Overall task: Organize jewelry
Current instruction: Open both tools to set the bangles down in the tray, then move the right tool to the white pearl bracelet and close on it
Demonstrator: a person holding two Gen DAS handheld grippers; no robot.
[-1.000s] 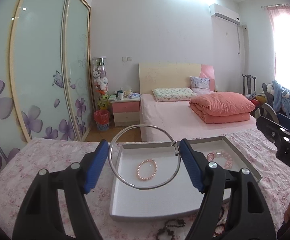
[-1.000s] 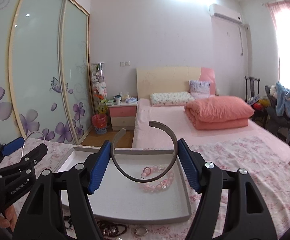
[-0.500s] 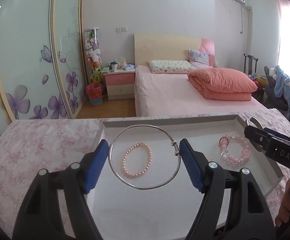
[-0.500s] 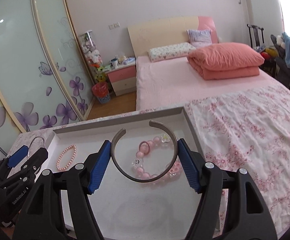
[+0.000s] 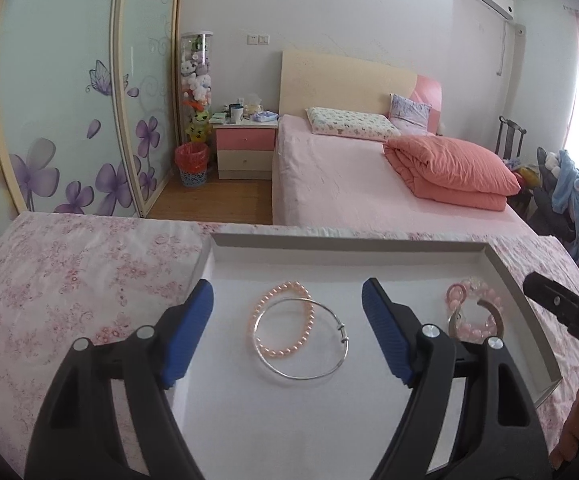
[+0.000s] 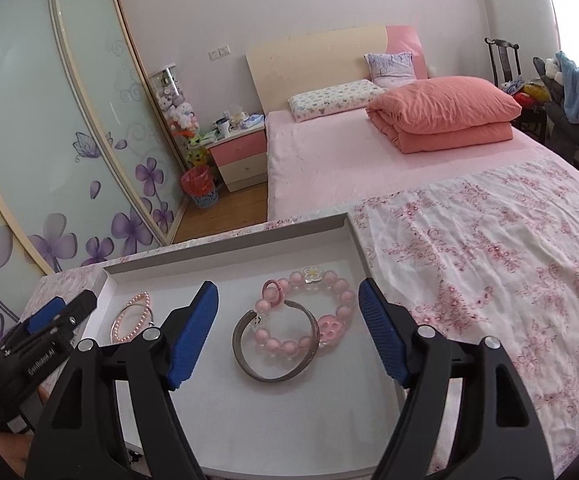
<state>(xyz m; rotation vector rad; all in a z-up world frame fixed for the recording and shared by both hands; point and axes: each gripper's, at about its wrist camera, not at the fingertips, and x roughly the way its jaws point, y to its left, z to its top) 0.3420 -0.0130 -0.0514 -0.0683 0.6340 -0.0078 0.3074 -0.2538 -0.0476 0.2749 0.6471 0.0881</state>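
Both bangles, gripped a second ago, are now released into the white tray [image 5: 505,268]. Silver wire bangle [image 5: 301,338] is laid overlapping the pearl bracelet [image 5: 285,320]; grey cuff [image 6: 275,346] is laid across the pink bead bracelet [image 6: 309,312], at 3 o'clock from the first pair. Left tongs [image 5: 287,332] and right tongs [image 6: 289,330] are seen opening, pads clear of the jewelry. Four pieces are placed; any others left on the floral surface [image 5: 69,280] are not shown.

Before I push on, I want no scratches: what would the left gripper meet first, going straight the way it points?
Probably the silver bangle lying over the pearl bracelet in the tray; the left gripper is opening, touching neither. Depth is unclear.
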